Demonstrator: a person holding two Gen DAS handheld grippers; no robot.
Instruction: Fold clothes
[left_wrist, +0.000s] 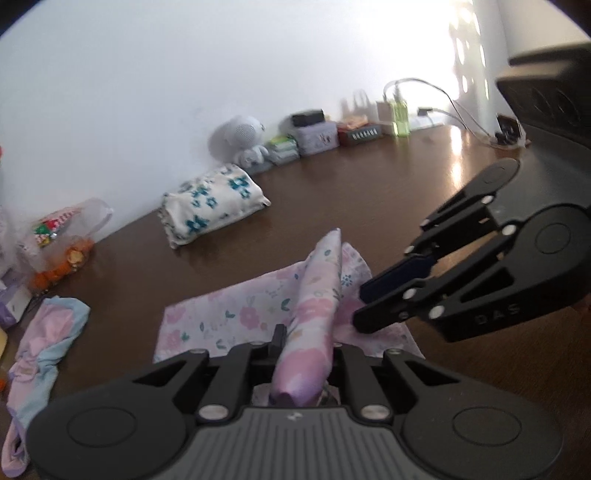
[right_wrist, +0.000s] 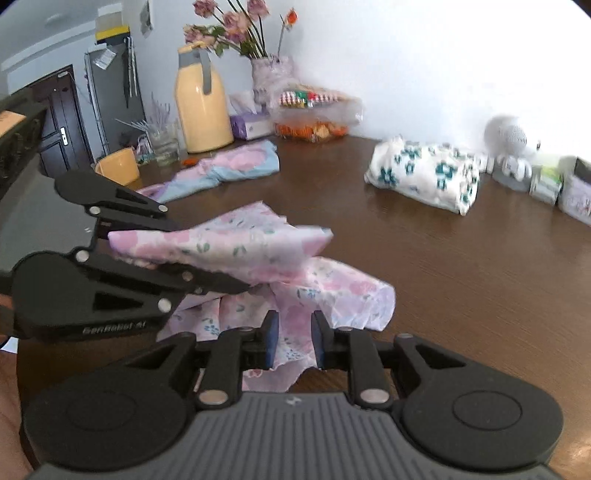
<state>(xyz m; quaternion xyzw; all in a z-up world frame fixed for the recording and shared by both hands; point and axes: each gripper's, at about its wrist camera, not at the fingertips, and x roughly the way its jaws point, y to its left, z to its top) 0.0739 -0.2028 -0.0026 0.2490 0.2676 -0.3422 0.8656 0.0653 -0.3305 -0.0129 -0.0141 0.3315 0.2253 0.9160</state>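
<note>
Handling the pink floral cloth calls for care with limp, thin fabric: it looks light, soft and a little slick, it sags wherever it is unsupported, and a lifted edge rolls into a tube instead of staying flat. It lies on the brown tabletop directly in front of both tools, partly spread and partly raised. The left gripper is clamped on a rolled fold of it, which stands up between the fingers and runs away from the camera. The right gripper has its jaws narrowly parted with fabric lying in and below the gap; the blue pads do not appear to press on it, so I judge it is holding nothing. Corners and hemmed edges are the best places to take hold, pinched through both layers so that the fold stays aligned.

Much is hard to read. Motion blur softens the cloth's edges, and the raised fold hides the layers beneath, so which edge is the hem I cannot tell. The gripper bodies cover the cloth's near edge in both views. A folded white cloth with teal flowers and a crumpled pink-and-blue garment lie well apart from it.
</note>
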